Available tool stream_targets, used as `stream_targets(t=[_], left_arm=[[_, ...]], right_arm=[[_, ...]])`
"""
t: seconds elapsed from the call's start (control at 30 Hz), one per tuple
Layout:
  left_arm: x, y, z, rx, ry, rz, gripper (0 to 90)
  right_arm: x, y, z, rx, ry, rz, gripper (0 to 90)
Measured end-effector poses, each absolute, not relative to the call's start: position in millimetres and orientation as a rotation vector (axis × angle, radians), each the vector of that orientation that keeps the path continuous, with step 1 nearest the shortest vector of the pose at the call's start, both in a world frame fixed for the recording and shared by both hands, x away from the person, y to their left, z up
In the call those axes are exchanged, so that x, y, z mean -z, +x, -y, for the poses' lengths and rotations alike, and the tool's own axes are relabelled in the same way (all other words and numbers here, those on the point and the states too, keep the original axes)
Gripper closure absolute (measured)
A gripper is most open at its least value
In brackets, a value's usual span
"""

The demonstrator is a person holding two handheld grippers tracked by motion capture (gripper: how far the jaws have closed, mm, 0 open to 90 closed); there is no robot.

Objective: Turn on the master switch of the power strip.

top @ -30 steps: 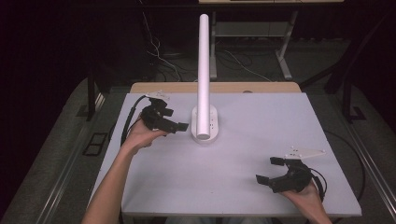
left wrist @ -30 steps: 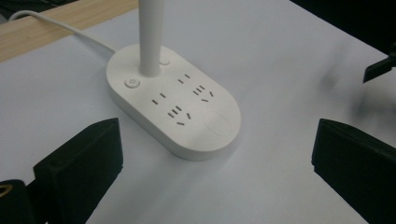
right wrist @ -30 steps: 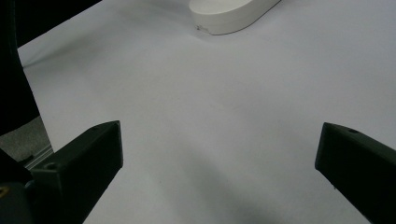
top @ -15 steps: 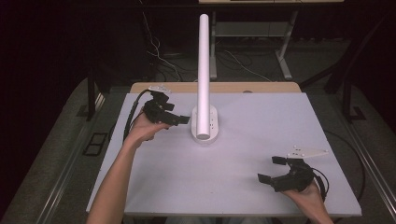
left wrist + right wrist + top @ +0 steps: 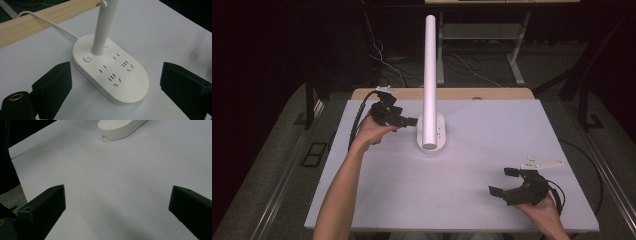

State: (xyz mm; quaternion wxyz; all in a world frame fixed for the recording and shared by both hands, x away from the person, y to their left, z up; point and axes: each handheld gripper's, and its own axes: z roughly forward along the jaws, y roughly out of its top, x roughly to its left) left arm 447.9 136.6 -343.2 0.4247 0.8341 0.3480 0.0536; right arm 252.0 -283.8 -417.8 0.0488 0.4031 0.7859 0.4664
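A white desk lamp stands at the middle back of the table, a tall white tube [image 5: 429,75] rising from an oval base [image 5: 440,129] with sockets. My left gripper [image 5: 409,121] is open just left of that base. In the left gripper view its jaws [image 5: 115,75] have just been closing a little; the base's [image 5: 125,82] near end lies between them, untouched by the pads. A round power button [image 5: 87,58] sits beside the stem [image 5: 105,25]. My right gripper [image 5: 501,181] rests open at the front right, with bare table between its jaws [image 5: 117,195].
The white table [image 5: 482,150] has a wooden strip [image 5: 492,93] along its back edge. A white cord [image 5: 50,22] runs from the base toward that strip. The base's end [image 5: 120,127] lies far ahead in the right gripper view. Dark floor and cables lie beyond.
My left gripper has moved right, closer to the lamp base. The right gripper has stayed where it was.
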Motion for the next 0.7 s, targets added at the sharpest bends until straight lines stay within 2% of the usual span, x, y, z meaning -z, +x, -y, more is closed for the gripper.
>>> stream_targets(t=[0.3,0.37,0.5,0.7], left_arm=[[339.3,462.5,-133.2,-0.127,2.062,-0.945,19.0],[340.1,464.8,-132.4,-0.140,2.052,-0.948,30.2],[347.1,471.4,-127.3,-0.159,1.977,-1.012,45.7],[353.5,477.2,-126.1,-0.170,1.960,-1.036,67.5]], right_arm=[[418.3,252.1,283.7,-1.423,1.219,-2.398,0.4],[418.4,252.0,283.7,-1.424,1.218,-2.399,0.4],[418.5,252.0,283.3,-1.425,1.218,-2.402,0.4],[418.7,252.1,283.4,-1.426,1.216,-2.405,0.4]])
